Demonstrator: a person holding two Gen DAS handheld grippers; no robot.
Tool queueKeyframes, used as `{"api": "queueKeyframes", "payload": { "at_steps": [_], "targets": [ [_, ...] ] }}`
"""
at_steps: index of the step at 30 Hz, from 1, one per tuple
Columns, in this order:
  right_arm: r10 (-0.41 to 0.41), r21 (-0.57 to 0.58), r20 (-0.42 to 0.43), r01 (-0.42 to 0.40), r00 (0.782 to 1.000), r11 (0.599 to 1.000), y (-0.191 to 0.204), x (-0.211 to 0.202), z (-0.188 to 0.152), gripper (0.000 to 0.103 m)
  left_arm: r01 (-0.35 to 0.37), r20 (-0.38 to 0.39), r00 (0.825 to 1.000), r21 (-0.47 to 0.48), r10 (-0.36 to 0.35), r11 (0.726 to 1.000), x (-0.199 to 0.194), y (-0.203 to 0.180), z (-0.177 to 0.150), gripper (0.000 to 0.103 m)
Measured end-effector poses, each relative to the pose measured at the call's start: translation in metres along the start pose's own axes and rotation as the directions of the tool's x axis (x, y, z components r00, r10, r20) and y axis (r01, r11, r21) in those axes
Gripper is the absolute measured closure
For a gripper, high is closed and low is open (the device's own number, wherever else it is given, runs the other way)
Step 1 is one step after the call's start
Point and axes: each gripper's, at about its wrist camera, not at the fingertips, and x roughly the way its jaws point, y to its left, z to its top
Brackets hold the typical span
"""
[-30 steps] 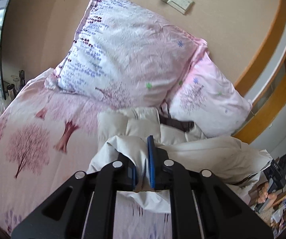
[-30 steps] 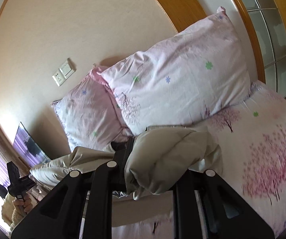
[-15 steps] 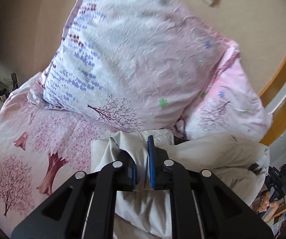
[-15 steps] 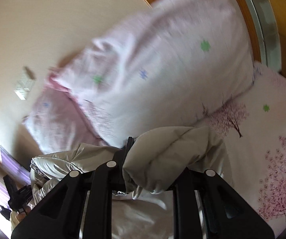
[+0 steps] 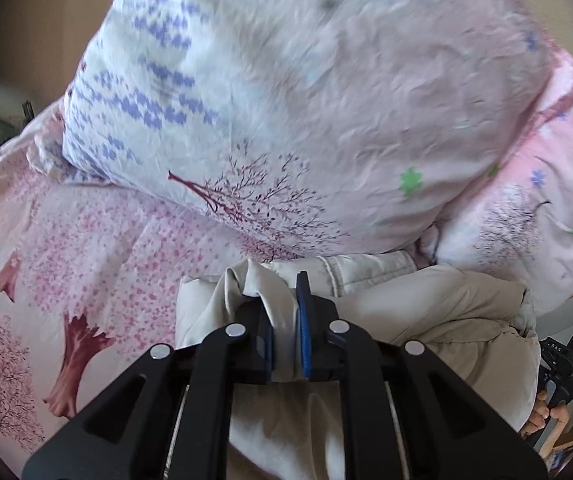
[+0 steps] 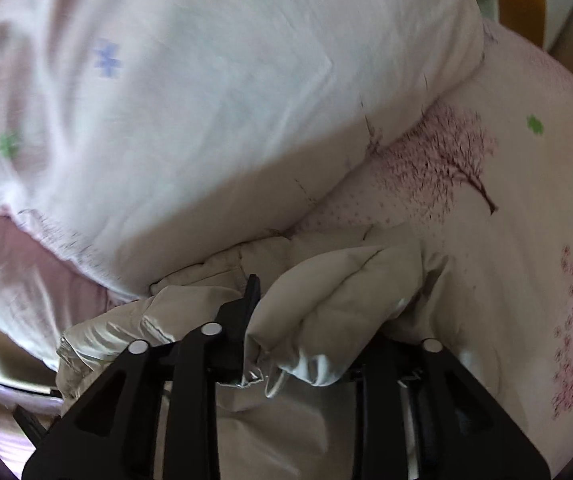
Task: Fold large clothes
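Beige padded jacket [image 5: 426,312] lies bunched on the bed [image 5: 98,240], against the foot of the pillows [image 5: 326,100]. Left tongs [image 5: 284,320] clenched on a jacket fold. Right tongs [image 6: 306,320]: jaws opening, thick jacket fold between them; right finger hidden under cloth.

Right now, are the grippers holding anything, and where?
Both hold the beige jacket. The left gripper pinches a bunched fold at its edge; the right gripper has a puffy fold between its opening jaws.
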Motion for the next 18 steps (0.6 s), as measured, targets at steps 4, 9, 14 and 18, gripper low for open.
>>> {"api": "queueKeyframes", "payload": {
  "at_steps": [4,9,14,18],
  "targets": [
    [0.062,0.095,-0.026,-0.059,0.998,0.994,-0.006,0.007,0.008,0.043,-0.005,-0.029,1.0,-0.042,0.003,0.999,0.013,0.003,0.004,0.089],
    [0.184,0.156,0.002,-0.182,0.983,0.971,-0.022,-0.001,0.014,0.028,0.069,-0.054,0.996,-0.122,-0.076,0.99,0.015,0.013,0.009,0.08],
    [0.237,0.107,0.069,-0.244,0.969,0.964,-0.031,-0.025,0.013,0.028,0.194,-0.017,0.98,-0.188,-0.2,0.963,-0.004,0.028,0.01,0.042],
    [0.197,-0.122,0.164,-0.178,0.967,0.976,-0.009,-0.063,-0.009,0.029,0.201,0.107,0.976,-0.092,-0.191,0.975,-0.049,0.024,0.007,0.023]
  ]
}}
